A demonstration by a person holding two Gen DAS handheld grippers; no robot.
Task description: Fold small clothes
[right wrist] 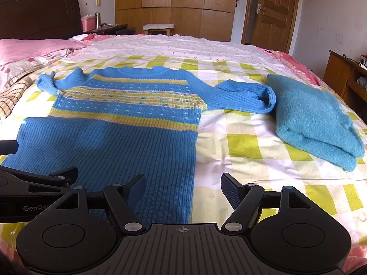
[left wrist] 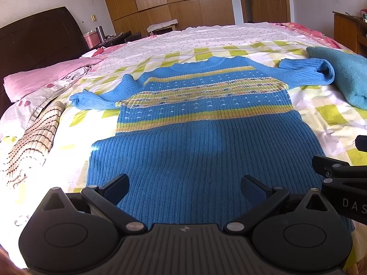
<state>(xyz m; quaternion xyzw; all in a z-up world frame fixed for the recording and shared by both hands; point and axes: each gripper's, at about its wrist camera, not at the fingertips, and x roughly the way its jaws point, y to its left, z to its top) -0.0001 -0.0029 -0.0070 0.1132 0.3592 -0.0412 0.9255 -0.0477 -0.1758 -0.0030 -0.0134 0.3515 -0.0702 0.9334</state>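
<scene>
A small blue knit sweater [left wrist: 195,137] with yellow-green patterned stripes lies flat on the bed, front up, neck away from me, both sleeves bent outwards. It also shows in the right wrist view [right wrist: 119,123]. My left gripper [left wrist: 184,189] is open and empty, just above the sweater's hem. My right gripper [right wrist: 183,191] is open and empty over the hem's right corner, one finger over the sweater, the other over the sheet. The right gripper's side shows at the left wrist view's right edge [left wrist: 339,178]. The left gripper shows at the right wrist view's left edge [right wrist: 34,185].
A folded teal fuzzy garment [right wrist: 314,121] lies right of the sweater, near its right sleeve. The bed has a yellow-green checked sheet [right wrist: 247,146]. Pink pillows [left wrist: 45,75] and a striped cloth [left wrist: 32,142] lie to the left. A wooden cabinet [right wrist: 344,78] stands right of the bed.
</scene>
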